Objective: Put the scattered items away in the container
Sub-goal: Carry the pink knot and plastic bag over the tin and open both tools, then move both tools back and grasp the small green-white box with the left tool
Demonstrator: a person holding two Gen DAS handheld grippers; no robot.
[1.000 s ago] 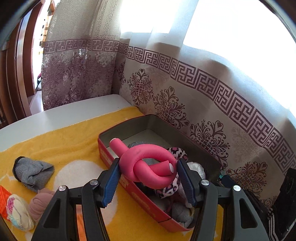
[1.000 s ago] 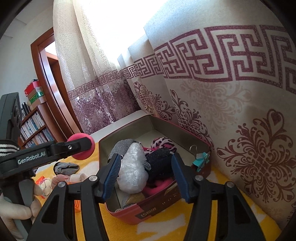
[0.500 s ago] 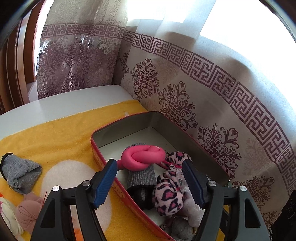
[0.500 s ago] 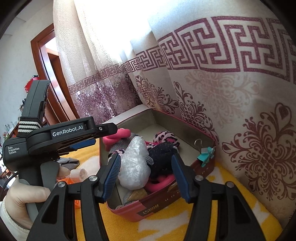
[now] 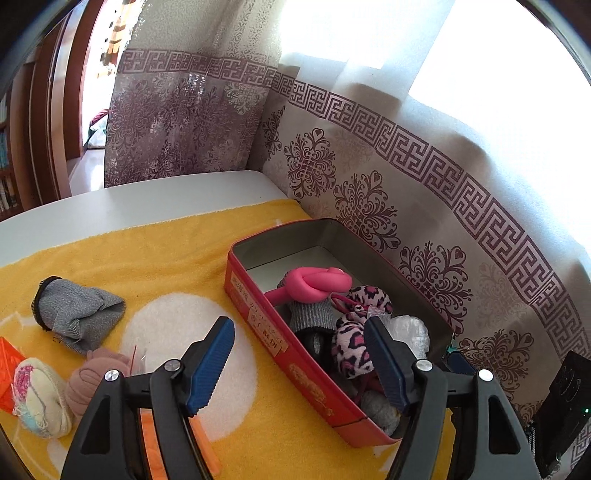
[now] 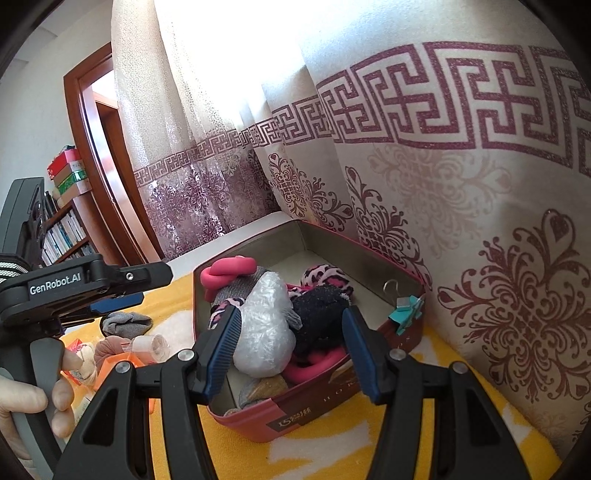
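The knotted pink tube [image 5: 317,282] is seen lying in the red tin [image 5: 258,314]; both the left hand-held gripper [image 5: 299,363] and the right hand-held gripper [image 6: 291,350] are spread, nothing pinched.

Bright daylight pours through a window [image 5: 369,33] behind pale curtains [image 6: 461,221] printed with a maroon key-pattern band and floral medallions; a sheerer curtain [image 5: 177,122] hangs beside them. A white table [image 5: 155,195] carries a yellow cloth [image 5: 147,266]. A brown wooden door frame [image 6: 85,147] stands beside a bookshelf [image 6: 66,229] against a pale wall [image 6: 33,110].
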